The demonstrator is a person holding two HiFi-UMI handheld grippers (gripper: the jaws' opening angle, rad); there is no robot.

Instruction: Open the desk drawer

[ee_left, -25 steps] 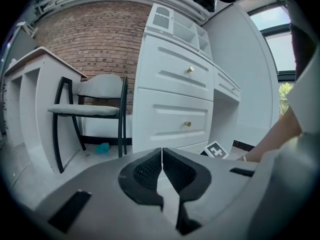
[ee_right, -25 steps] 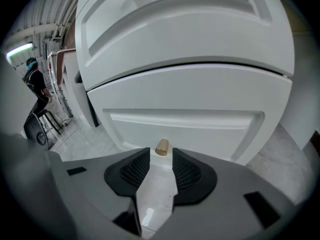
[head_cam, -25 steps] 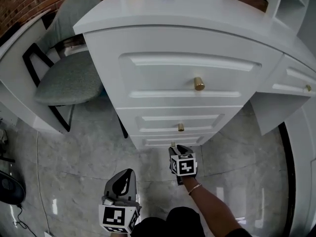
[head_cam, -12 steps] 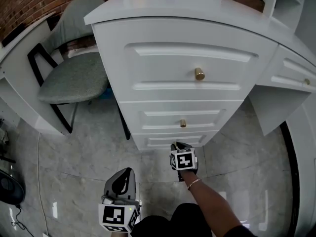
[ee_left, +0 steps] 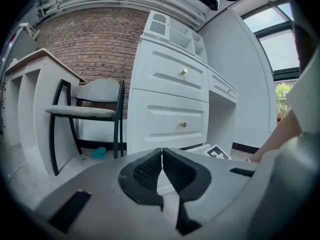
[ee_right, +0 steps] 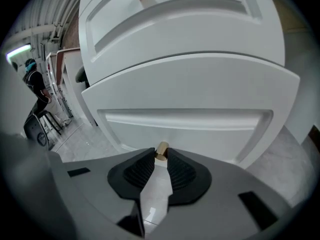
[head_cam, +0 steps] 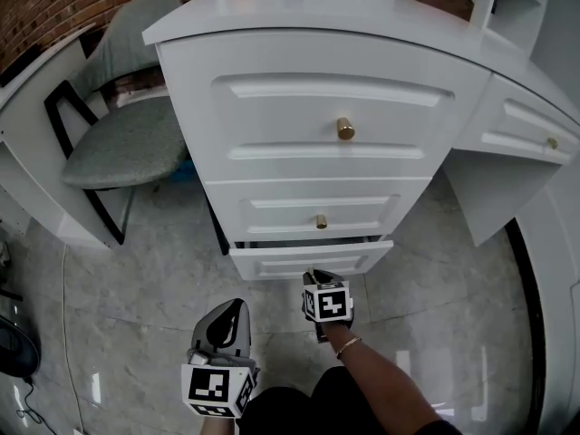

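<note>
now the bottom drawer (head_cam: 308, 259) of the white table (head_cam: 381, 21) stands a little forward of the 2 drawers above it, with a dark slit showing along its top edge. that is the fresh change: the drawer has broken free of its closed seat, so the task looks to be just under way, with most of the travel still to pull.

the right claw (head_cam: 314, 275) is low at the table's foot, closed part way onto the drawer's small brass knob (ee_right: 161, 150). the right gripper view shows the knob pinched between the very tips of the 2 dark pads, with the drawer front filling the view behind it. the hold is at the pad tips only, so i judge a straight, steady pull is needed or the knob could slip out.

the left claw (head_cam: 234, 314) hangs above the floor (head_cam: 136, 270), near the person and well apart from the table. its pads are pressed together with nothing between them.

against the picture from 1 second ago: then the bottom drawer sat flush with the others and no slit showed. the right claw was already up at the knob. the left claw sits in much the same place. the middle knob (head_cam: 321, 221) and top knob (head_cam: 345, 129) are untouched, and the grey chair (head_cam: 122, 143) stands as it did beside the table's left side.
</note>
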